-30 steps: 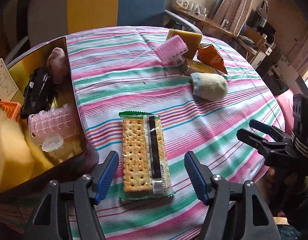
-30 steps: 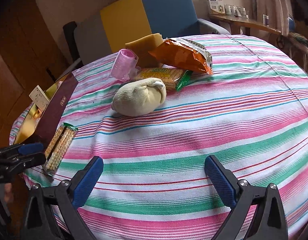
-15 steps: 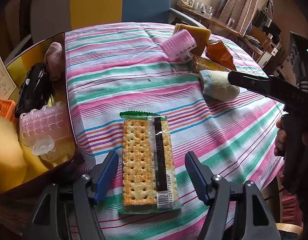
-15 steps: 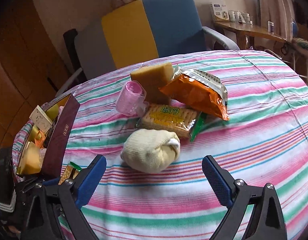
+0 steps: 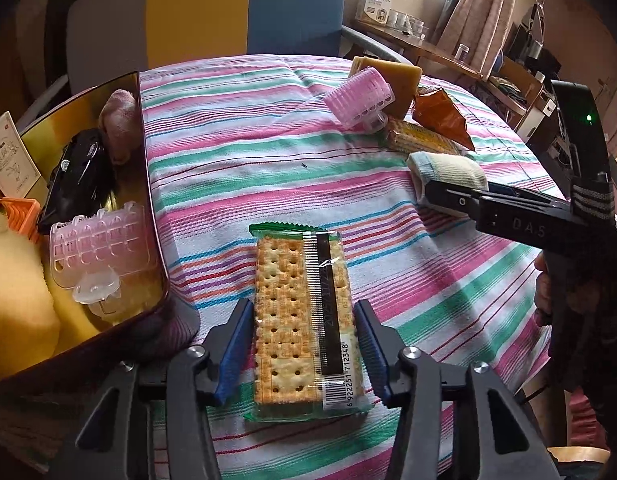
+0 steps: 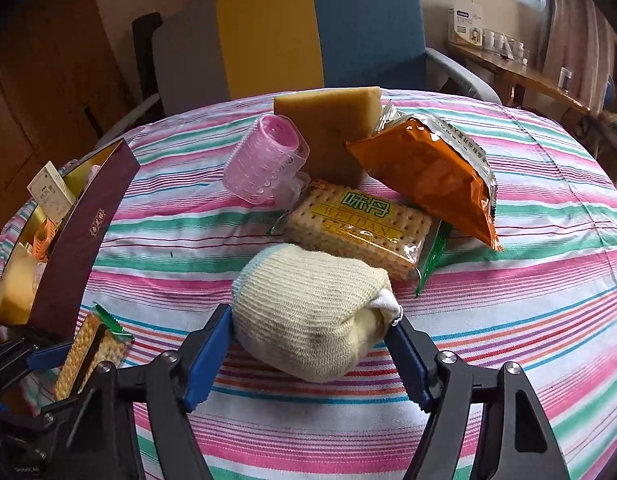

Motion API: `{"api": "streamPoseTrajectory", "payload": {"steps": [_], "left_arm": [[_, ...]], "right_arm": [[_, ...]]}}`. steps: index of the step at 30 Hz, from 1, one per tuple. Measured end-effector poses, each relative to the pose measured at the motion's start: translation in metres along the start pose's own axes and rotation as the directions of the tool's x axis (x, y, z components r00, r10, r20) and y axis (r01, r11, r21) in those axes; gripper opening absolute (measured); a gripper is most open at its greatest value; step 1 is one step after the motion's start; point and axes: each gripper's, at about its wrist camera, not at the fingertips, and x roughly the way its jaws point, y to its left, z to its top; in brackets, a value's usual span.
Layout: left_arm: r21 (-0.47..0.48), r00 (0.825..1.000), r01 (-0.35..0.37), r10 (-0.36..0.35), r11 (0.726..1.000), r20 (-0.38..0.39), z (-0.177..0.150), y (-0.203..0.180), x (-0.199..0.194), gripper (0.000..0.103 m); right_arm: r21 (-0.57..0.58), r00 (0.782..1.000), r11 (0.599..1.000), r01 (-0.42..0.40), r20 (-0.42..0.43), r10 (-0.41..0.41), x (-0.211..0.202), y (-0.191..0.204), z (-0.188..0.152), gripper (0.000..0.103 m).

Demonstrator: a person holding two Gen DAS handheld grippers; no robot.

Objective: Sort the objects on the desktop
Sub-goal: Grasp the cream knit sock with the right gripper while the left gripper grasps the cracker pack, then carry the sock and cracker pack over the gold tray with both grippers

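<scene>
A clear pack of crackers (image 5: 302, 312) lies on the striped tablecloth (image 5: 236, 168). My left gripper (image 5: 304, 350) straddles its near half, blue pads close to both long sides, jaws open. A rolled cream sock (image 6: 312, 312) lies between the blue pads of my right gripper (image 6: 312, 354), which is open around it; the sock also shows in the left wrist view (image 5: 448, 172). Beyond it lie a second cracker pack (image 6: 360, 228), an orange snack bag (image 6: 428, 172), a pink hair roller (image 6: 264, 160) and a yellow sponge (image 6: 328, 120).
A dark box with a gold inside (image 5: 154, 216) stands at the left edge of the table, holding a pink roller (image 5: 100, 240), a black object (image 5: 76, 172), a pinkish sock, an orange clip and yellow sponges. A yellow and blue armchair (image 6: 320, 28) stands behind the table.
Both grippers moved forward. The left one now straddles the cracker pack with narrower jaws. The right one advanced over the table to enclose the cream sock.
</scene>
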Motion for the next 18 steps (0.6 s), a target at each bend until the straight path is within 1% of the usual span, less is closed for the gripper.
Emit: {"api": "streamPoseTrajectory", "payload": {"steps": [7, 10, 12, 15, 17, 18], "left_arm": [[-0.013, 0.999, 0.054, -0.054, 0.998, -0.006, -0.018, -0.007, -0.011, 0.048], [-0.014, 0.998, 0.063, -0.063, 0.998, -0.005, -0.024, -0.012, -0.015, 0.049], [-0.013, 0.998, 0.065, -0.065, 0.998, -0.008, -0.027, -0.014, -0.016, 0.058], [0.024, 0.999, 0.040, -0.039, 0.999, -0.017, -0.026, -0.022, -0.013, 0.062], [0.052, 1.000, 0.018, -0.017, 0.998, -0.020, -0.025, -0.027, -0.012, 0.062], [0.056, 1.000, 0.010, -0.009, 0.998, -0.016, -0.025, -0.027, -0.012, 0.059]], "right_arm": [[-0.006, 0.999, 0.999, -0.036, -0.003, 0.036, -0.025, 0.003, -0.029, 0.075], [-0.027, 0.999, 0.998, -0.050, -0.011, 0.050, -0.036, 0.007, -0.046, 0.075], [-0.049, 0.999, 0.997, -0.051, -0.014, 0.050, -0.043, 0.011, -0.056, 0.075], [-0.065, 0.998, 0.996, -0.054, -0.017, 0.053, -0.049, 0.015, -0.066, 0.075], [-0.063, 0.998, 0.996, -0.061, -0.017, 0.060, -0.051, 0.016, -0.066, 0.075], [-0.063, 0.998, 0.996, -0.065, -0.016, 0.064, -0.052, 0.016, -0.066, 0.075]]}}
